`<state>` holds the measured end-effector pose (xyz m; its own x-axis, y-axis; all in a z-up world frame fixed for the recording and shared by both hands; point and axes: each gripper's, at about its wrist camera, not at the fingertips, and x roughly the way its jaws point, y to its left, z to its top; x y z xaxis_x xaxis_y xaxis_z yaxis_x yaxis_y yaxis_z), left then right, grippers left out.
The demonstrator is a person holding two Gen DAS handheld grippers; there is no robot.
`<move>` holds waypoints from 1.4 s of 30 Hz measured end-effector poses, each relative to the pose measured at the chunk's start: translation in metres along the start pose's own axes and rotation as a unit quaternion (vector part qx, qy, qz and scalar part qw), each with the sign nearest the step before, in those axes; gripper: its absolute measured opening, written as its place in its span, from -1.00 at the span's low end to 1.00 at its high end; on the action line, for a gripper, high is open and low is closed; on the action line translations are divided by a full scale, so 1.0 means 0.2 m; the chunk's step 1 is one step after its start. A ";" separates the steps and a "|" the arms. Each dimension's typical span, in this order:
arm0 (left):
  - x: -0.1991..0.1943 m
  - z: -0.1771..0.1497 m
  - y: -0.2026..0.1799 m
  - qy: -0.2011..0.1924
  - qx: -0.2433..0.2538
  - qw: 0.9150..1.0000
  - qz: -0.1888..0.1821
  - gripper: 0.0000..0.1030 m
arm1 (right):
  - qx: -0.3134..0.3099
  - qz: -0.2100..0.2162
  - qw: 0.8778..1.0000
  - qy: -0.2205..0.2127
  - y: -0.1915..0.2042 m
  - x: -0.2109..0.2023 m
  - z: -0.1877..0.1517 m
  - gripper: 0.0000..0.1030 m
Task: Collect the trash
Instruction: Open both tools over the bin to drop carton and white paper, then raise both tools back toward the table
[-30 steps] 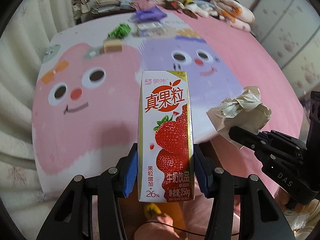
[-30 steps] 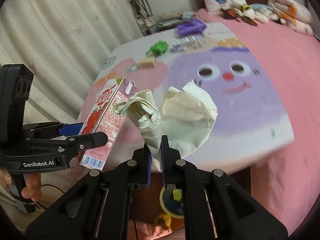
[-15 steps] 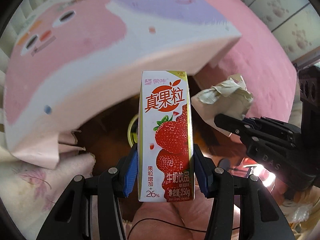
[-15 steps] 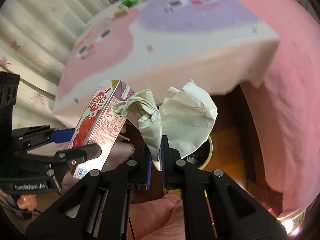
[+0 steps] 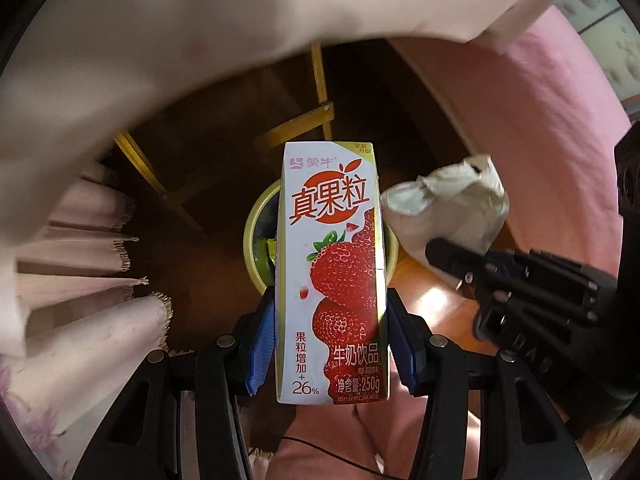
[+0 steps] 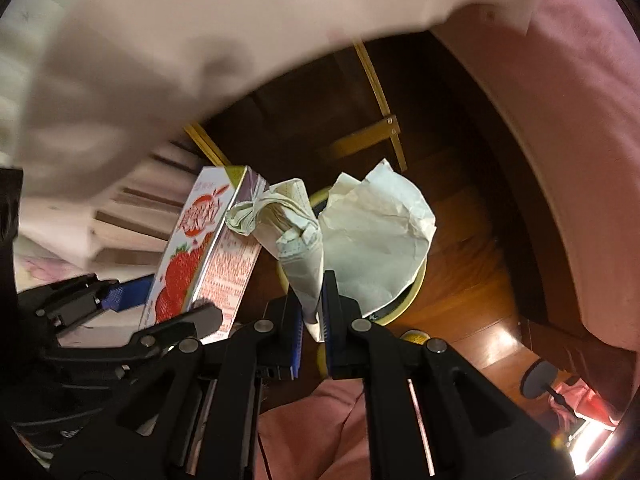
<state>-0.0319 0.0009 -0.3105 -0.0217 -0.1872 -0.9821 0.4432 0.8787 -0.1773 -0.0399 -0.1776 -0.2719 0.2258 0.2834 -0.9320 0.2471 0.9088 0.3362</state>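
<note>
My left gripper (image 5: 332,316) is shut on a strawberry milk carton (image 5: 332,272), held upright over a yellow-rimmed trash bin (image 5: 252,236) on the floor. The carton also shows in the right wrist view (image 6: 200,248), with the left gripper (image 6: 148,312) around it. My right gripper (image 6: 311,300) is shut on a crumpled white paper (image 6: 360,236), held above the same bin (image 6: 404,304). The paper (image 5: 452,208) and the right gripper (image 5: 460,260) show at the right of the left wrist view. The bin is mostly hidden behind both items.
The table's cloth edge (image 5: 200,40) hangs above, with yellow table legs (image 5: 320,80) behind the bin. Pink bedding (image 5: 540,140) is at the right. Fringed cloth (image 5: 100,240) hangs at the left. The floor (image 6: 472,280) is dark wood.
Both grippers have tilted down from the tabletop to below the table edge, bringing the carton and paper over the bin. Both grips are unchanged.
</note>
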 end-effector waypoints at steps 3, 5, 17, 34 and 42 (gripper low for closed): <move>0.17 0.01 0.04 0.003 -0.007 1.000 0.003 -0.01 | 0.014 0.001 1.000 0.014 -0.08 0.21 -0.02 -0.88; 0.28 0.04 0.05 0.008 -0.008 1.000 0.006 -0.01 | 0.021 0.001 1.000 0.020 -0.14 0.33 -0.04 -0.88; 0.70 0.18 -0.01 0.021 0.000 1.000 0.015 0.12 | 0.027 0.016 0.999 0.038 -0.30 0.72 -0.02 -0.83; 0.30 0.16 0.06 -0.010 -0.033 0.999 0.042 0.68 | 0.036 0.007 0.999 0.028 -0.29 0.47 0.05 -0.20; -0.24 0.19 -0.05 -0.041 -0.028 0.998 0.043 0.68 | 0.033 0.002 0.999 0.020 -0.16 0.06 0.12 -0.20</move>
<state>-0.0014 -0.0150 -0.2590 0.0884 -0.1431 -0.9858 0.3890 0.9160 -0.0981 -0.0225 -0.2109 -0.2906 0.1889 0.3003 -0.9350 0.3081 0.8859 0.3468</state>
